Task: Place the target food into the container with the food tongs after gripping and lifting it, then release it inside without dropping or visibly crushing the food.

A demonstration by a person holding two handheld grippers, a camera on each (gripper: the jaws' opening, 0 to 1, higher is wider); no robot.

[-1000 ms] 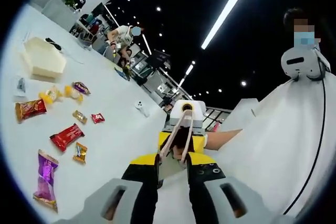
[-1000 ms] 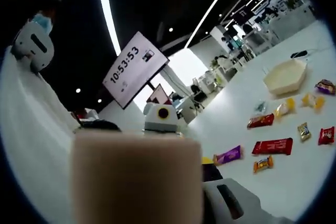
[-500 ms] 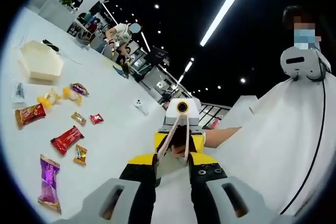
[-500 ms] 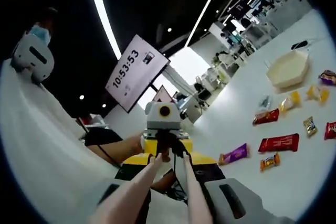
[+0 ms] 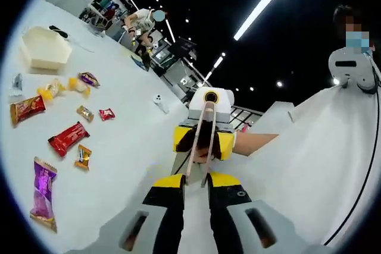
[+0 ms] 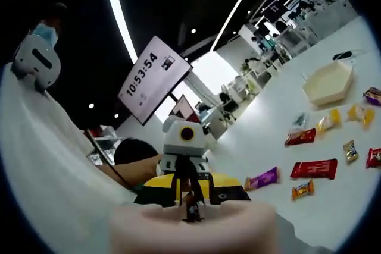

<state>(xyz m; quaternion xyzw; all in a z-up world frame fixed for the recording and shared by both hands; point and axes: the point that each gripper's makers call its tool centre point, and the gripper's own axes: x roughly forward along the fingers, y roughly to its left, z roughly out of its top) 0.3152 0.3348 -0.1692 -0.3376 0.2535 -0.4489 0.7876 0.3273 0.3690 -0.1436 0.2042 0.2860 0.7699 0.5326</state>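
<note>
The left gripper [image 5: 195,190] faces the right gripper [image 5: 204,147] above the white table [image 5: 125,147]; the food tongs [image 5: 200,141] span between them, arms close together, nothing visibly between the tips. Whether either gripper's jaws clamp them cannot be told. Wrapped snacks, including a red bar [image 5: 68,138] and purple packet [image 5: 41,191], lie mid-table. The cream container [image 5: 44,47] sits near the far edge.

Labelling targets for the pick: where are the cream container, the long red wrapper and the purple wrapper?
cream container [image 5: 44,49], left gripper view, top face
long red wrapper [image 5: 69,138], left gripper view, middle
purple wrapper [image 5: 42,193], left gripper view, middle
</note>
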